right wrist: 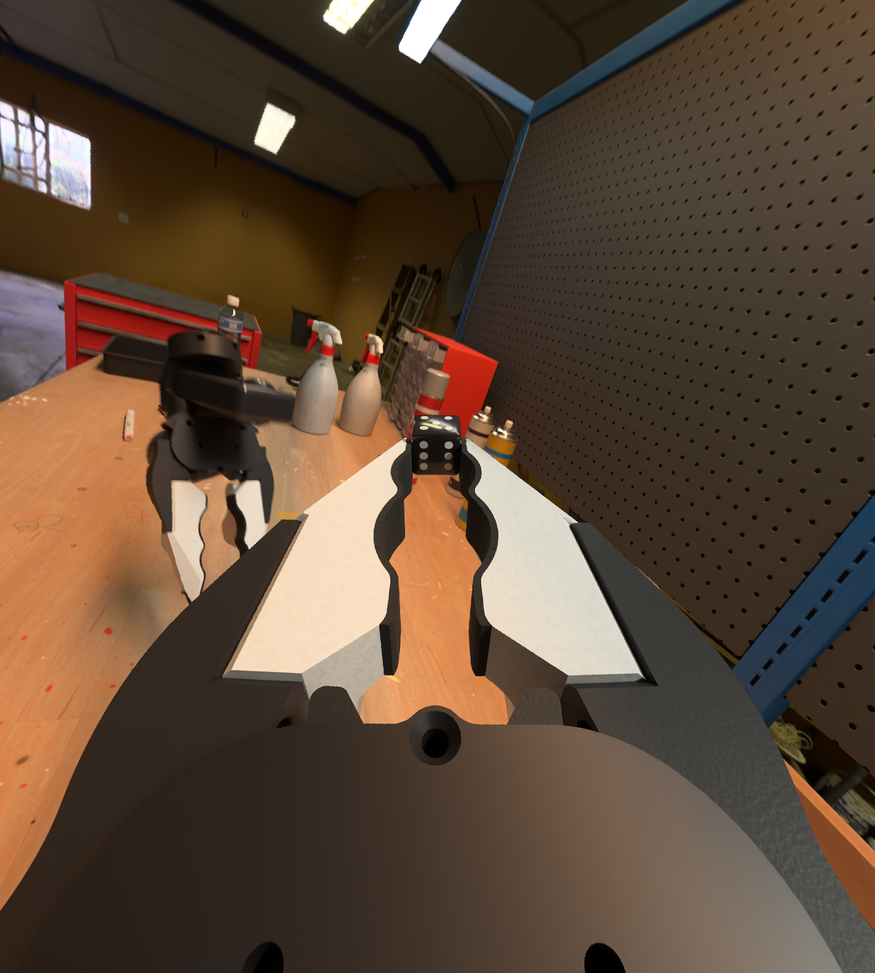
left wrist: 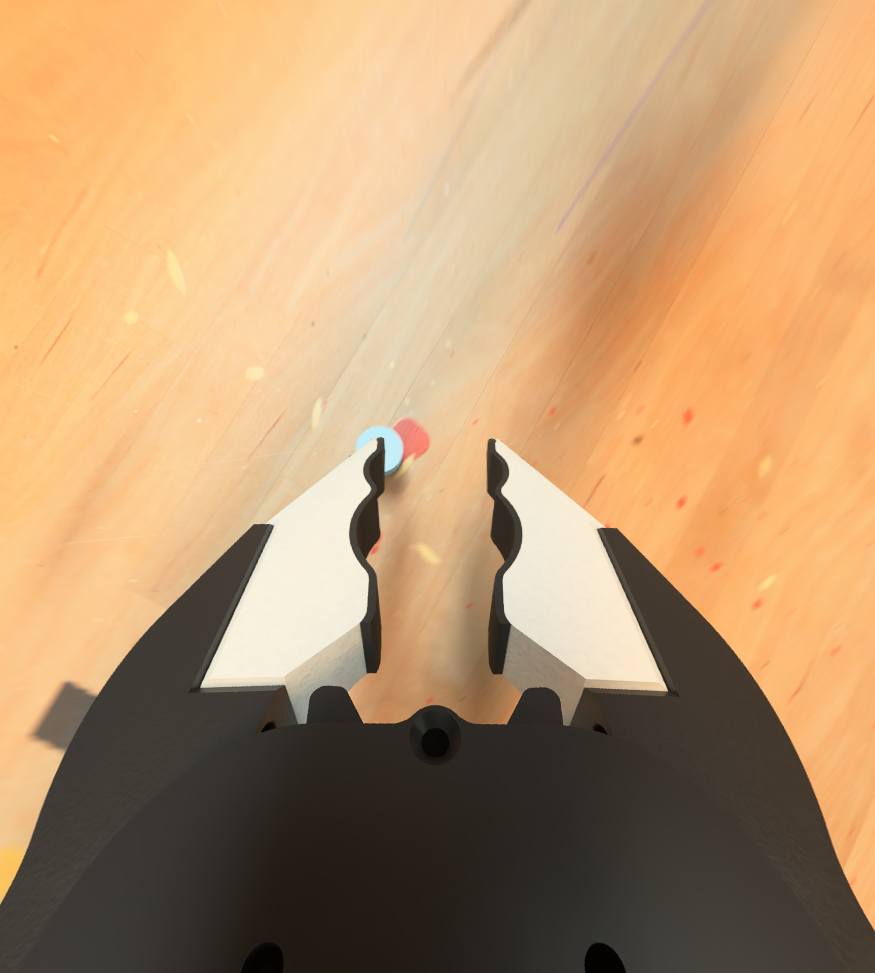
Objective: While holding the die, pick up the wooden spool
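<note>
In the left wrist view a small spool [left wrist: 397, 443], with a pale blue end disc and a red body, lies on the wooden bench top [left wrist: 161, 210]. My left gripper [left wrist: 435, 453] is open and empty above the bench. Its left fingertip covers part of the spool, which lies just beyond and left of the gap. My right gripper [right wrist: 435, 466] is shut on a black die with white pips [right wrist: 435, 442], held at the fingertips above the bench. The left gripper also shows in the right wrist view [right wrist: 214, 558], pointing down at the bench; the spool is hidden there.
A brown pegboard wall [right wrist: 688, 368] stands close on the right. Two spray bottles [right wrist: 319, 389], spray cans [right wrist: 498, 439] and a red box [right wrist: 469, 376] stand at the bench's far end. A dark tray [right wrist: 132, 358] and a small stick [right wrist: 129, 425] lie far left.
</note>
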Robot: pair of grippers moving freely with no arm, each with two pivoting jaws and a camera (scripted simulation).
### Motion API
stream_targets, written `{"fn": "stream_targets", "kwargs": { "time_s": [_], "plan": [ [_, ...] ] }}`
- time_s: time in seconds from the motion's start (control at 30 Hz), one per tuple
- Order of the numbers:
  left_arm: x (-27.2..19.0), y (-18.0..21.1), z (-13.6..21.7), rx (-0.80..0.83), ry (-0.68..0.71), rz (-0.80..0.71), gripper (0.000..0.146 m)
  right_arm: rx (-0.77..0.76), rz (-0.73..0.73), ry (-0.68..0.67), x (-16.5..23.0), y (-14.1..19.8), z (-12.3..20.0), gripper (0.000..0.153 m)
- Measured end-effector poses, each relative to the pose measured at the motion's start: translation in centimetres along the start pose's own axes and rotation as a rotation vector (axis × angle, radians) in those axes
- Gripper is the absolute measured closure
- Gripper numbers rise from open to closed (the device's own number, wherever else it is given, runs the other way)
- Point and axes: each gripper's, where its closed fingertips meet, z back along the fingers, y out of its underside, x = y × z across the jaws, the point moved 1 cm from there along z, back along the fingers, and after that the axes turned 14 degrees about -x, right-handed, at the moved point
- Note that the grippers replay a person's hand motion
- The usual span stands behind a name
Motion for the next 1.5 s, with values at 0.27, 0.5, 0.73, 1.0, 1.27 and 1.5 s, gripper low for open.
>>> {"fn": "stream_targets", "kwargs": {
  "time_s": [0.27,0.5,0.73,1.0,1.27,1.5],
  "plan": [
    [1.8,1.6,-2.3,0.420,-0.033,-0.429,0.097,-0.039,0.045,-0.003,-0.6,-1.2,1.4,0.136],
    [3.3,3.6,-3.0,0.559,0.078,-0.461,0.104,-0.080,0.061,-0.029,-0.1,-2.7,1.9,0.136],
    [3.2,4.4,-4.0,0.605,0.137,-0.408,0.111,-0.080,0.071,-0.052,0.2,-3.0,2.1,0.136],
    [3.0,4.5,-4.0,0.610,0.123,-0.377,0.123,-0.065,0.071,-0.077,0.5,-2.8,2.0,0.136],
    [1.9,-0.1,-3.4,0.343,0.019,-0.159,0.123,-0.064,0.108,-0.075,0.5,-3.2,2.3,0.136],
    [1.1,-4.3,-1.8,-0.049,0.036,0.224,0.123,-0.028,0.060,-0.025,-0.4,-2.2,2.0,0.136]
  ]
}}
